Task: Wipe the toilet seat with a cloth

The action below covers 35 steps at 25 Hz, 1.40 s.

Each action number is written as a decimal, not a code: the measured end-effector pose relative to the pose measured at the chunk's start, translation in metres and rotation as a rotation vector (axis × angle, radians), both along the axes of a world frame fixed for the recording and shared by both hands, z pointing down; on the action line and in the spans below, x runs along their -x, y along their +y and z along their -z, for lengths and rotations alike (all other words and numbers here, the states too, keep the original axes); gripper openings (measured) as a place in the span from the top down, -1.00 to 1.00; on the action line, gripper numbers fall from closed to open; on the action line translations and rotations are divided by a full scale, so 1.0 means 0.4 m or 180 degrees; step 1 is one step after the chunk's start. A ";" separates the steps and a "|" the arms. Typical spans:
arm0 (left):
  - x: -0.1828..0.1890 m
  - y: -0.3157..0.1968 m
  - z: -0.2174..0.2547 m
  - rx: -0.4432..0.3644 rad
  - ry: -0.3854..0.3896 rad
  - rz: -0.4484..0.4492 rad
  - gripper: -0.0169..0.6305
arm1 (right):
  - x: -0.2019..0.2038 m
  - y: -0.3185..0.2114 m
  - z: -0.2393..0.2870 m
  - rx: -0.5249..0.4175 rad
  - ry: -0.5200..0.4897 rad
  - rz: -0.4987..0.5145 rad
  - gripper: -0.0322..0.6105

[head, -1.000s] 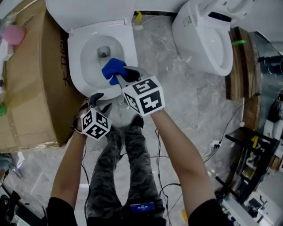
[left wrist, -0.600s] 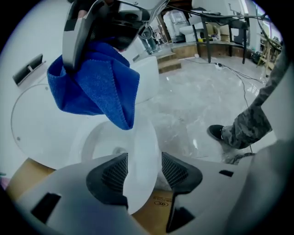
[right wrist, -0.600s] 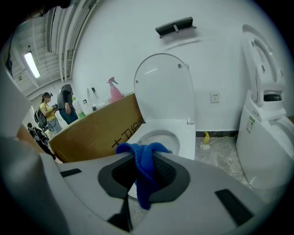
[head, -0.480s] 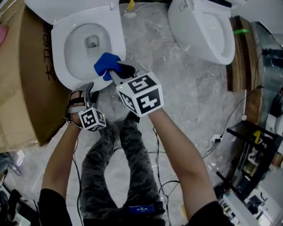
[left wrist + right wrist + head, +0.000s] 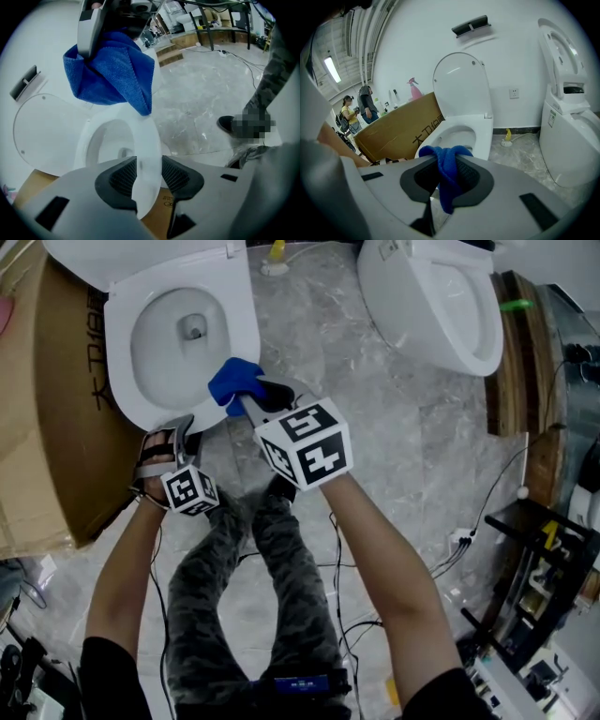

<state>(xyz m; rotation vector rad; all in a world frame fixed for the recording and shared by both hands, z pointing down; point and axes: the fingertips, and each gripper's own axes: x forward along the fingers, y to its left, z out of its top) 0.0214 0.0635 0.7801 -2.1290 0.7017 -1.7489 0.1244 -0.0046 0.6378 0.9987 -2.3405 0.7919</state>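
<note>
The white toilet seat [image 5: 242, 329] lies down on the bowl at the upper left, its lid [image 5: 461, 84] raised. My left gripper [image 5: 174, 441] is at the seat's front rim. In the left gripper view the rim [image 5: 146, 154] runs between its jaws [image 5: 147, 176], which have just been closing and now touch it on both sides. My right gripper [image 5: 248, 401] is shut on a bunched blue cloth [image 5: 234, 381], held just over the seat's near right edge. The cloth [image 5: 447, 180] hangs out between the pads.
A cardboard box [image 5: 47, 418] stands against the toilet's left side. A second toilet [image 5: 441, 306] is at the upper right. The person's legs [image 5: 253, 568] and cables [image 5: 352, 549] are on the marble floor below. A dark rack [image 5: 544, 559] stands at the right.
My left gripper has sunk and rolled onto the seat's front rim. The right gripper has shifted sideways and lower with the cloth still in it.
</note>
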 end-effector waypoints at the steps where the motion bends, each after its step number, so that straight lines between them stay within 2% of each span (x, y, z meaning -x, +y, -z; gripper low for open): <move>1: 0.000 0.003 -0.002 0.0028 0.0007 0.0005 0.45 | -0.004 0.001 -0.001 0.0004 0.0003 0.0006 0.71; 6: 0.000 0.005 0.022 0.0093 0.0022 0.0014 0.52 | -0.025 -0.001 0.014 0.0000 0.0025 0.0064 0.71; 12: -0.008 0.008 0.153 0.0041 0.0136 -0.0088 0.59 | -0.040 -0.010 0.092 -0.0024 -0.0040 0.0086 0.71; 17: -0.004 -0.012 0.319 -0.0197 0.0255 -0.0162 0.66 | -0.023 -0.019 0.217 -0.0131 -0.0105 0.0215 0.71; 22: 0.009 -0.101 0.518 -0.0538 0.0298 -0.0170 0.73 | -0.003 -0.061 0.373 -0.0302 -0.0170 0.0363 0.71; 29: 0.024 -0.273 0.776 -0.0741 0.0325 0.0226 0.75 | 0.003 -0.127 0.601 -0.0450 -0.0278 0.0401 0.71; 35: 0.040 -0.413 0.906 -0.0659 0.0232 0.0541 0.75 | -0.003 -0.181 0.723 -0.0461 -0.0259 0.0434 0.71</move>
